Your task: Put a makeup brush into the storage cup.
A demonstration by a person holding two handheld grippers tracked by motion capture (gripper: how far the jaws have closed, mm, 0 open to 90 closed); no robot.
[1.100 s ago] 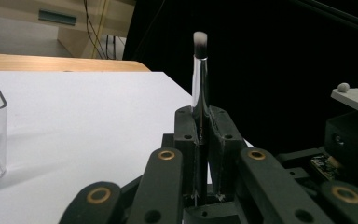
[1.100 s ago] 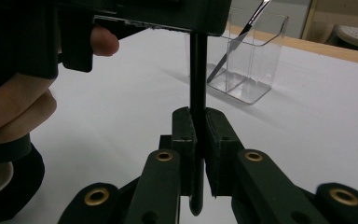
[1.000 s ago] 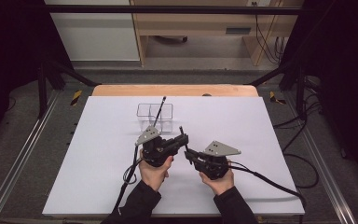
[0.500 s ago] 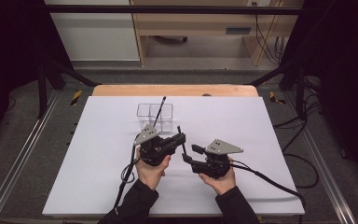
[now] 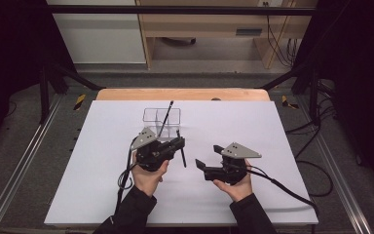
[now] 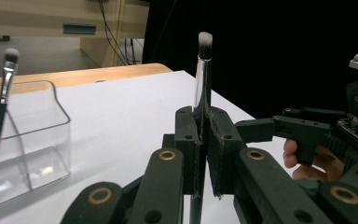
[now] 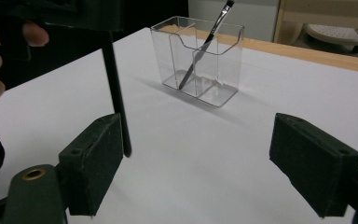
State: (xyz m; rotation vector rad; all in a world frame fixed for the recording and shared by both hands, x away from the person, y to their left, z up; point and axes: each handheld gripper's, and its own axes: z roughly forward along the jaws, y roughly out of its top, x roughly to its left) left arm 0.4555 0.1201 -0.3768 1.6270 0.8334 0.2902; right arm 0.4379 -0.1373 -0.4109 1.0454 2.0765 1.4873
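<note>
White sheeting covers the bench [image 5: 102, 185], with a wooden edge at its far side and dark curtains around. Toward the far middle stands a clear organizer [image 5: 162, 117] with one thin brush [image 5: 166, 117] leaning in it, bristles up. The left tool [image 5: 177, 144] is clamped on a second makeup brush [image 6: 203, 84], gripping it along the metal ferrule and upper handle; the left gripper view shows the jaws pressed tight against the shaft. This brush stands nearly upright, its long axis vertical, soft bristle tip at the top and black handle end hanging just above the bench, near the organizer and between the two hands. The right tool [image 5: 208, 157] sits apart from it, its jaws wide open and empty, with the handle end showing beside its left pad [image 7: 95, 161]. I judge the brush light, stiff and slim, with a smooth shaft that could slip or pivot in a loose pinch; the handle or ferrule is the place to hold, never the delicate bristles.
</note>
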